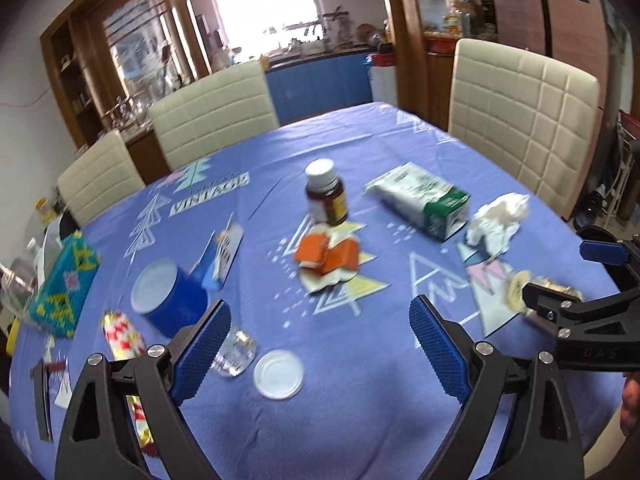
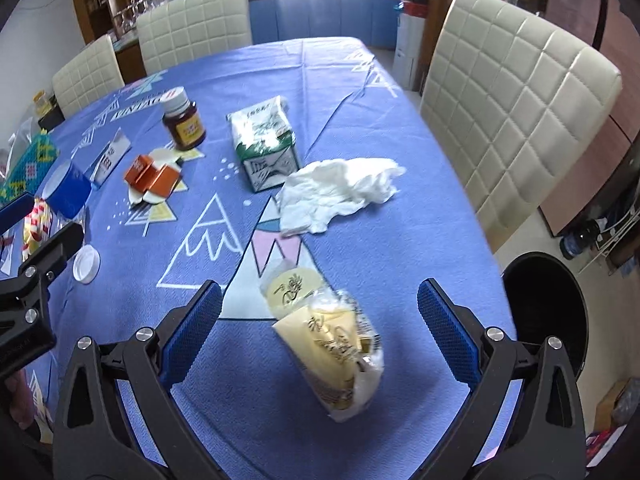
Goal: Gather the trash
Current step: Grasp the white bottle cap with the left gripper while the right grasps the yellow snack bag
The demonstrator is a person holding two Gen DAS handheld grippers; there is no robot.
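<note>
Crumpled yellow wrapper [image 2: 328, 344] — translucent, printed — between wide-open right tool [image 2: 320, 332] fingers

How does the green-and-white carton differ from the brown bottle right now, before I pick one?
The green-and-white carton lies on its side, looking crushed; the brown bottle stands upright and intact. The carton is boxy, white and green with print; the bottle is round, dark amber, with a white cap and yellow label. The carton sits nearer the crumpled tissue, the bottle nearer the orange box. Both rest on the blue tablecloth, untouched by either gripper.
</note>
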